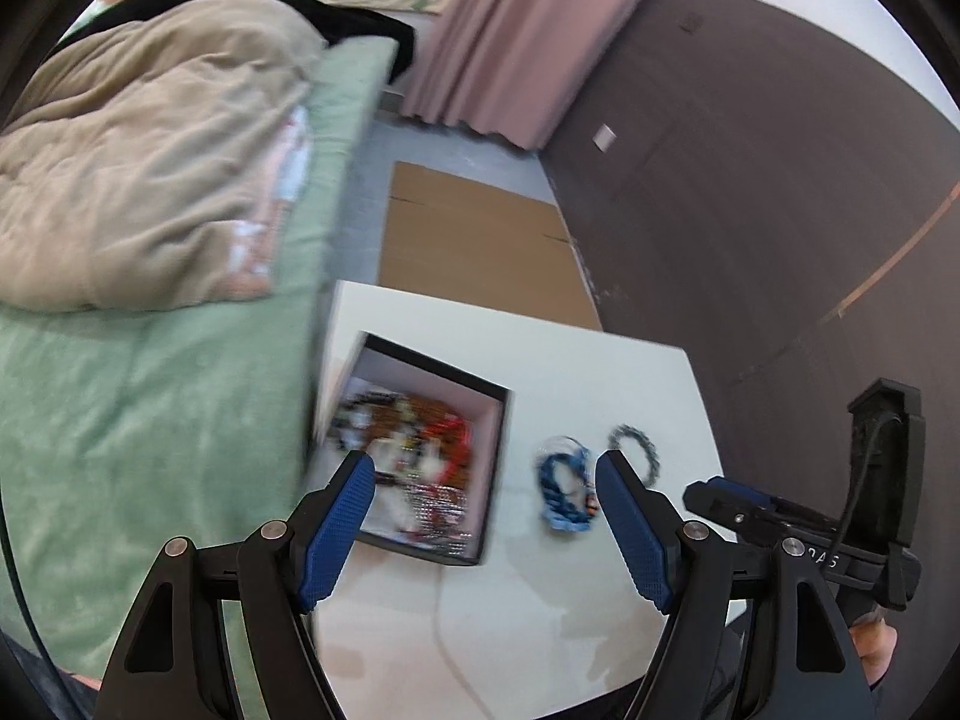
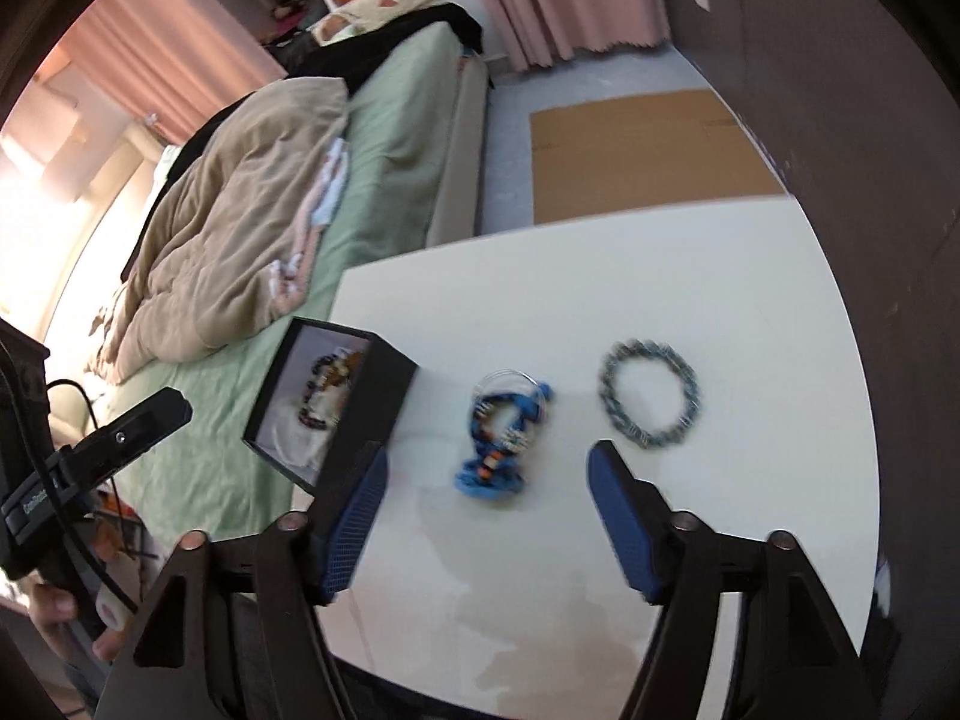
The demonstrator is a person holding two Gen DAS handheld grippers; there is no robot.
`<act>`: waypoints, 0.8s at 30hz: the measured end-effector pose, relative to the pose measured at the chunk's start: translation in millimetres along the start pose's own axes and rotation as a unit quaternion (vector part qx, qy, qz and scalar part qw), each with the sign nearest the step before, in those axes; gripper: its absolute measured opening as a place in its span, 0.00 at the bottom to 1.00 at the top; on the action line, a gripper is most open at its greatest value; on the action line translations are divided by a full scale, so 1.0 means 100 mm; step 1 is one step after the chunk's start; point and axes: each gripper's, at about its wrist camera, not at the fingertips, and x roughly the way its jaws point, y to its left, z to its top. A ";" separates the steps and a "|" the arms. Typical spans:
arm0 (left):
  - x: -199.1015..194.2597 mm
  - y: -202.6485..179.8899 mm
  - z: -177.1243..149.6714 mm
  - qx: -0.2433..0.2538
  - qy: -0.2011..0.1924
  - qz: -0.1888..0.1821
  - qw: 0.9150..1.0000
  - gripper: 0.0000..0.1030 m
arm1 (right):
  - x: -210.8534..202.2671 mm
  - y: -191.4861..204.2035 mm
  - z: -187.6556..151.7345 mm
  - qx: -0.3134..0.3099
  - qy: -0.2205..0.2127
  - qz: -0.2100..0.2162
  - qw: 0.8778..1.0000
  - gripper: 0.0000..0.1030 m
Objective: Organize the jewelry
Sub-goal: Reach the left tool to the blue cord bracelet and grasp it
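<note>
A black box (image 1: 492, 468) with a pale lining holds several pieces of jewelry (image 1: 420, 450) and sits on the white table (image 1: 540, 600) near its left edge. To its right lie a blue beaded bracelet bundle (image 1: 564, 486) and a grey beaded bracelet (image 1: 636, 450). My left gripper (image 1: 486, 474) hovers open over the box's right side. In the right wrist view the box (image 2: 360, 408), the blue bundle (image 2: 501, 438) and the grey bracelet (image 2: 648, 402) lie ahead of my open right gripper (image 2: 486, 462), with nothing between its fingers.
A bed with a green sheet (image 1: 120, 420) and a beige quilt (image 1: 144, 180) runs along the table's left side. Flat cardboard (image 1: 474, 246) lies on the floor beyond the table. A dark wall (image 1: 750, 210) stands to the right, pink curtains (image 1: 510, 30) behind.
</note>
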 end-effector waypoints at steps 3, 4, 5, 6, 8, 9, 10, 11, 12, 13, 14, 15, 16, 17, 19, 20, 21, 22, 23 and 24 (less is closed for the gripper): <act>0.12 -0.20 -0.03 0.022 0.016 -0.006 1.000 0.74 | -0.05 -0.15 -0.06 0.012 -0.004 0.000 1.000 0.80; 0.18 -0.27 -0.04 0.032 0.022 -0.007 0.999 0.74 | -0.05 -0.19 -0.07 0.016 -0.003 0.004 1.000 0.81; 0.21 -0.33 -0.05 0.038 0.026 -0.007 0.999 0.74 | -0.06 -0.25 -0.09 0.023 -0.001 0.010 1.000 0.81; 0.26 -0.38 -0.06 0.044 0.031 -0.007 0.999 0.74 | -0.07 -0.30 -0.11 0.029 0.001 0.013 0.999 0.82; 0.37 -0.50 -0.09 0.054 0.042 -0.011 0.998 0.74 | -0.08 -0.41 -0.15 0.042 0.005 0.015 0.999 0.83; 0.40 -0.52 -0.10 0.057 0.046 -0.011 0.997 0.74 | -0.09 -0.45 -0.16 0.048 0.005 0.015 0.999 0.83; 0.46 -0.58 -0.11 0.063 0.053 -0.009 0.997 0.74 | -0.10 -0.50 -0.19 0.054 0.004 0.011 0.998 0.83; 0.52 -0.62 -0.13 0.069 0.060 -0.008 0.996 0.74 | -0.10 -0.56 -0.21 0.059 0.003 0.005 0.998 0.83; 0.57 -0.66 -0.15 0.075 0.066 -0.007 0.995 0.74 | -0.11 -0.59 -0.23 0.061 0.002 0.001 0.998 0.83; 0.61 -0.70 -0.16 0.079 0.071 -0.006 0.994 0.74 | -0.12 -0.63 -0.24 0.064 0.001 -0.003 0.998 0.83; 0.68 -0.74 -0.18 0.086 0.077 -0.004 0.993 0.74 | -0.13 -0.67 -0.26 0.068 0.000 -0.007 0.998 0.83; 0.71 -0.77 -0.20 0.091 0.081 -0.001 0.993 0.74 | -0.14 -0.70 -0.28 0.071 -0.002 -0.010 0.997 0.83; 0.78 -0.82 -0.22 0.098 0.089 0.002 0.991 0.74 | -0.16 -0.75 -0.30 0.075 -0.007 -0.011 0.997 0.83; 0.82 -0.86 -0.24 0.104 0.093 0.005 0.990 0.74 | -0.17 -0.79 -0.32 0.078 -0.013 -0.012 0.997 0.83; 0.89 -0.92 -0.27 0.118 0.096 0.014 0.988 0.74 | -0.20 -0.85 -0.35 0.081 -0.025 -0.018 0.996 0.83; 0.93 -0.95 -0.29 0.124 0.098 0.019 0.987 0.74 | -0.22 -0.88 -0.38 0.081 -0.035 -0.027 0.996 0.83; 0.96 -0.97 -0.30 0.130 0.101 0.023 0.986 0.74 | -0.23 -0.90 -0.40 0.078 -0.042 -0.033 0.996 0.83; 1.00 -0.99 -0.32 0.135 0.104 0.027 0.985 0.74 | -0.24 -0.91 -0.41 0.073 -0.047 -0.036 0.996 0.83; 1.04 -1.00 -0.34 0.138 0.107 0.030 0.984 0.74 | -0.26 -0.92 -0.42 0.068 -0.052 -0.035 0.996 0.83; 1.06 -1.00 -0.35 0.140 0.109 0.033 0.984 0.73 | -0.26 -0.92 -0.43 0.060 -0.054 -0.038 0.996 0.83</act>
